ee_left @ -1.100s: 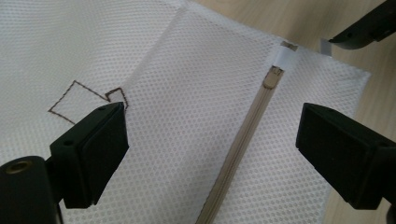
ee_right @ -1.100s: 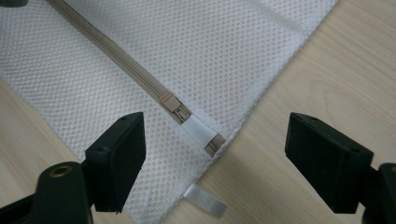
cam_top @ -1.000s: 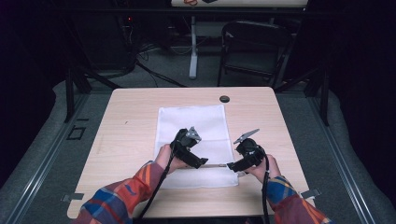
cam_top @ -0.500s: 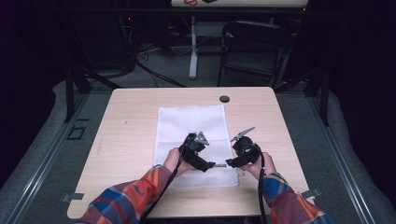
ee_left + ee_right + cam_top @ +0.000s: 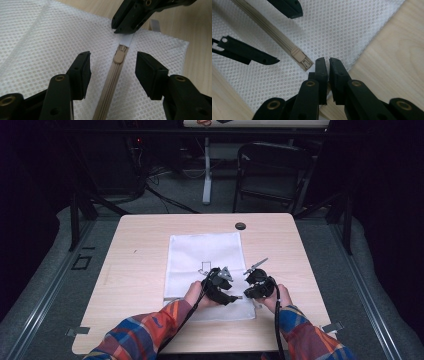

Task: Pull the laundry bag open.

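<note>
A flat white mesh bag [image 5: 207, 270] lies in the middle of the pale wooden table [image 5: 140, 285], its tan zipper [image 5: 110, 87] running along the near edge. The left gripper [image 5: 112, 66] is spread wide — one jaw on each side of the zipper pull [image 5: 119, 55]. The right gripper [image 5: 328, 67] is pinched almost closed on the bag's corner — just past the zipper's end.

Dark room, lit from above. Pale wooden surface [image 5: 140, 270] on grey carpet [image 5: 45, 270]. Beyond it, black folding chair [image 5: 270, 172], white post [image 5: 207, 170], trailing floor cables [image 5: 160, 195].
</note>
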The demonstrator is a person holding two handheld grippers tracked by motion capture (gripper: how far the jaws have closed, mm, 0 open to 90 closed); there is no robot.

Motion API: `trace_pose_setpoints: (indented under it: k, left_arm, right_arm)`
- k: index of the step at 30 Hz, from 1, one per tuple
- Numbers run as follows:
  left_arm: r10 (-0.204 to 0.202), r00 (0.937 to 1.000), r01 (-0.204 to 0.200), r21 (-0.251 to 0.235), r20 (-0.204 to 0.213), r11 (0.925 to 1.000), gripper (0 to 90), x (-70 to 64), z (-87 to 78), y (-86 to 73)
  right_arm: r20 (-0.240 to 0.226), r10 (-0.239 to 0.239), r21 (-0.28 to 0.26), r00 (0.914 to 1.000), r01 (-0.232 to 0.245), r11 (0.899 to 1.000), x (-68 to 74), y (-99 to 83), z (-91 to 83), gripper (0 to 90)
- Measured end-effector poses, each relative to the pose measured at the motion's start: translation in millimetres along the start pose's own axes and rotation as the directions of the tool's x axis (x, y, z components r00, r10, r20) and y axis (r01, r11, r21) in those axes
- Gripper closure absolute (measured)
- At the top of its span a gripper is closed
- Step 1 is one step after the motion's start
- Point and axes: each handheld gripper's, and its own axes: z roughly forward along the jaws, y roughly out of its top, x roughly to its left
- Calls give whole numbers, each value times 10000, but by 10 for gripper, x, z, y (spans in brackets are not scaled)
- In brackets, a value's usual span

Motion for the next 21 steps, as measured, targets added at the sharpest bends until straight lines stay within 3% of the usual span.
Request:
trace_pose_setpoints:
  k: [2,4,12,16,21]
  left_arm:
    - [110,9999,-111,81,131,9999,523,-10,27,4]
    - [139,9996,-141,106,228,9998,559,-24,50,4]
    - [422,9988,-428,230,251,9988,682,-46,129,22]
    - [348,9985,-353,120,428,9993,758,-46,126,30]
    - [544,9983,-549,287,194,9981,783,-81,188,52]
  right_arm:
    - [-26,142,-112,9999,-143,9998,8,-9,22,863]
    - [-96,54,132,9999,-52,9999,-5,-3,30,871]
    - [-112,109,-393,9999,-113,9992,-1,-62,51,873]
    - [-151,227,-576,9996,-235,9981,9,-79,54,873]
    - [-9,-25,-474,10000,25,9989,18,-72,52,873]
